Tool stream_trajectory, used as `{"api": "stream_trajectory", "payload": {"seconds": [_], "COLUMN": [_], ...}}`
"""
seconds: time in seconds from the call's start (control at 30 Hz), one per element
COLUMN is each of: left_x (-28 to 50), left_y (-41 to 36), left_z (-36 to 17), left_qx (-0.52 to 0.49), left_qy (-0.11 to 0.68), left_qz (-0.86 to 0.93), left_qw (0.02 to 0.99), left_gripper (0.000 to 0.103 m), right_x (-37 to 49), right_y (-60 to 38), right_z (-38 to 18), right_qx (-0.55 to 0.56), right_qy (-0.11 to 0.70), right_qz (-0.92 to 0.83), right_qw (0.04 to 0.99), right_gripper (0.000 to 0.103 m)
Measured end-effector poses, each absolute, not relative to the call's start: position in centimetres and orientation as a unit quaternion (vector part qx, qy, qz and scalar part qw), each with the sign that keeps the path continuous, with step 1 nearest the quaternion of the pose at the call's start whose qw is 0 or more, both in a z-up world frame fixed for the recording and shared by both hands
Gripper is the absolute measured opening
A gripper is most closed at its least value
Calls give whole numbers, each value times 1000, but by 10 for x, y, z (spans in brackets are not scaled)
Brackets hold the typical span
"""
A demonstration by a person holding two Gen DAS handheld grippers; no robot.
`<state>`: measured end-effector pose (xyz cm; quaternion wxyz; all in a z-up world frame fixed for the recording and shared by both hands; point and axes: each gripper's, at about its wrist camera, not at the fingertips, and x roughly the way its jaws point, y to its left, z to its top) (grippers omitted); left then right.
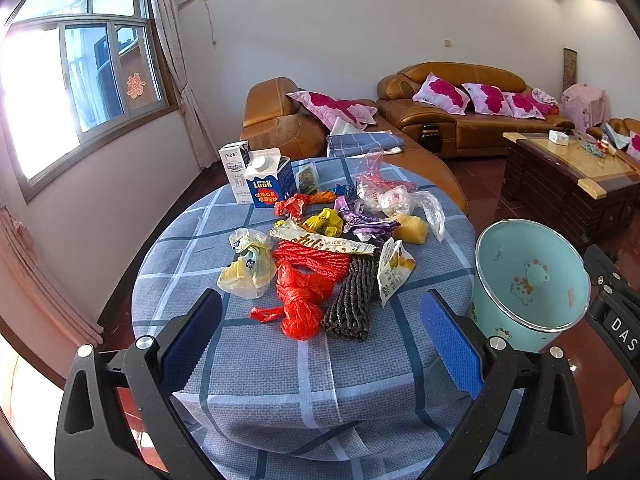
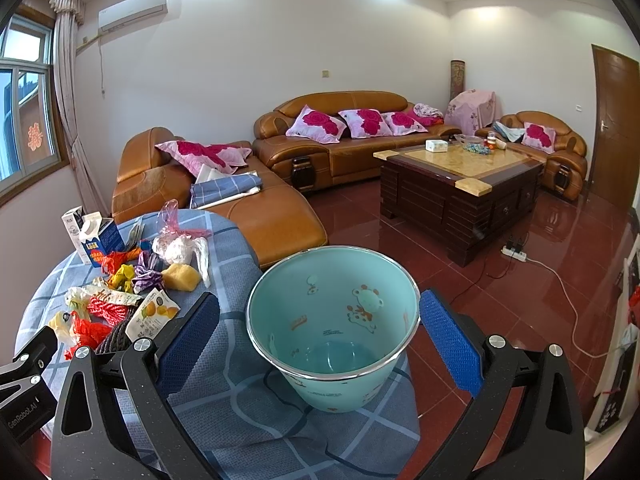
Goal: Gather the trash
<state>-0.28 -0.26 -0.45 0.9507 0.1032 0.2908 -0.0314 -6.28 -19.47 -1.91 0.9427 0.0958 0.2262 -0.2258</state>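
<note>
While both jaws stand spread and empty, the left gripper (image 1: 320, 344) hangs over the checked tablecloth (image 1: 280, 376) and the right gripper (image 2: 320, 340) frames the mint bin (image 2: 332, 332) at the table's right edge. Beyond lie a red bag (image 1: 298, 304), wrappers (image 1: 320, 236), then milk cartons (image 1: 264, 178).

Left black two-finger gripper (image 1: 322, 336) with blue pads: jaws wide apart, empty. Right black two-finger gripper (image 2: 320, 338): same.
</note>
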Motion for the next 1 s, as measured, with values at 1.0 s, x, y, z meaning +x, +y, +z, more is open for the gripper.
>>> {"api": "stream_trajectory", "payload": {"seconds": [1.0], "left_x": [1], "left_y": [3], "left_z": [-14], "left_qx": [104], "left_qy": [295], "left_qz": [-33], "left_qw": [949], "left_gripper": [97], "right_x": [-59], "right_y": [-197], "right_z": [-21], "right_qx": [97], "right_qy": [227], "right_qz": [-218], "right_qw": [944], "right_gripper": [98]}}
